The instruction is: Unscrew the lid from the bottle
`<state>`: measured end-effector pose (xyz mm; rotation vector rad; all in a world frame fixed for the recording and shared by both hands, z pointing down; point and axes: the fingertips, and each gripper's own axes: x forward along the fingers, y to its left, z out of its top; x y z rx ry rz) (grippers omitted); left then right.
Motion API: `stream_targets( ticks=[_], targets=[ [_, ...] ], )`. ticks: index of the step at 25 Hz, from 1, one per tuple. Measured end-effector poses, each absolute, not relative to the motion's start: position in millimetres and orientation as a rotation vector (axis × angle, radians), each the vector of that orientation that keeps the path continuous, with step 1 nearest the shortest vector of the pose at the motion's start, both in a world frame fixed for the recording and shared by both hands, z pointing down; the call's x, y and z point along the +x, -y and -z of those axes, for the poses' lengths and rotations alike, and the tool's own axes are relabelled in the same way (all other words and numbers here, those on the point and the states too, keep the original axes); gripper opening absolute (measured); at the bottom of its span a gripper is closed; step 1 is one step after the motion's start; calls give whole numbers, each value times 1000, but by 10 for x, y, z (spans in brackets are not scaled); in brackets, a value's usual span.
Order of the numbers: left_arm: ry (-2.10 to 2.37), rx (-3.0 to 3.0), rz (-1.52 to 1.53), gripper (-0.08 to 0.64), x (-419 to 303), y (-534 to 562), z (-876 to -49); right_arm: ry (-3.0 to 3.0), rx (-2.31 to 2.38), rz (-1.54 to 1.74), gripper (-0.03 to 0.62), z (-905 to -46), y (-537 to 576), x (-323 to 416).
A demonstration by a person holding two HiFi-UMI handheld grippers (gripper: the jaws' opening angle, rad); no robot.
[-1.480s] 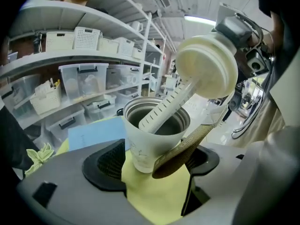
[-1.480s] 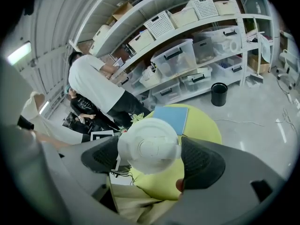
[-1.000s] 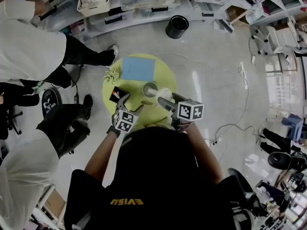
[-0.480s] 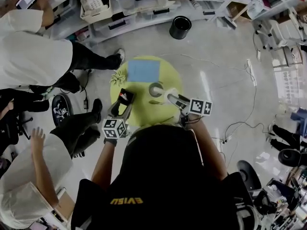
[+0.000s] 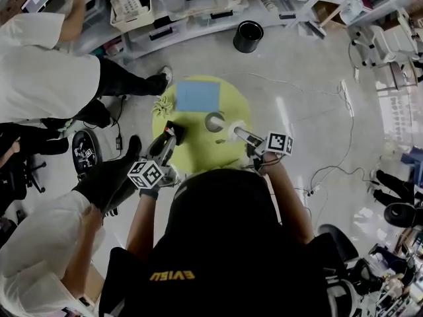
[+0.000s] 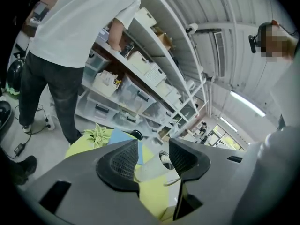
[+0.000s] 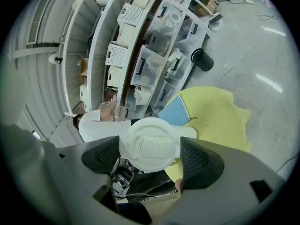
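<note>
- Storage shelves (image 5: pixel 198 5) packed with plastic bins line the far side of a workshop floor, seen from above.
- A bystander in a white shirt (image 5: pixel 46 71) stands at the left, reaching toward the shelves. A second bystander (image 5: pixel 33 243) is nearer the camera.
- A round yellow-green table (image 5: pixel 198 154) stands before the person working the tools. A blue sheet (image 5: pixel 197 96) lies flat on its far half.
- A black bin (image 5: pixel 248 37) sits on the floor between the table and the shelves.
- The right gripper (image 7: pixel 150 157) is clamped on the bottle (image 5: pixel 228 131), with one pad on each side of its round white end. It holds the bottle roughly level above the table's right half, the grey-rimmed other end pointing away from the gripper.
- The left gripper (image 6: pixel 152 161) hangs over the table's left side, apart from the bottle. Its jaws have just been closing and now stand partly spread with nothing between the pads. The bottle shows only beyond the gap.
- A small black-and-red item (image 5: pixel 175 129) lies at the left gripper's tip. Whether the two touch cannot be told.
- A green knotted ornament (image 5: pixel 160 104) rests at the table's left rim.
</note>
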<state>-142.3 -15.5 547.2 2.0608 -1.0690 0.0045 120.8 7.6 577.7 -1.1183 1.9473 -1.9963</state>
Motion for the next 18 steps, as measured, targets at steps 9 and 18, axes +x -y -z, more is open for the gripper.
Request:
stream_targets(
  ticks=[9,18],
  targets=[
    [1079,2054,-11,212,-1421,147,-5490,-1948,-1116,2004,405,-5766,-110,1218],
    [1088,2051,-10,207,-1426,144,-5470,-1953,-1117,2009,405,-5743,-116,1220]
  ],
)
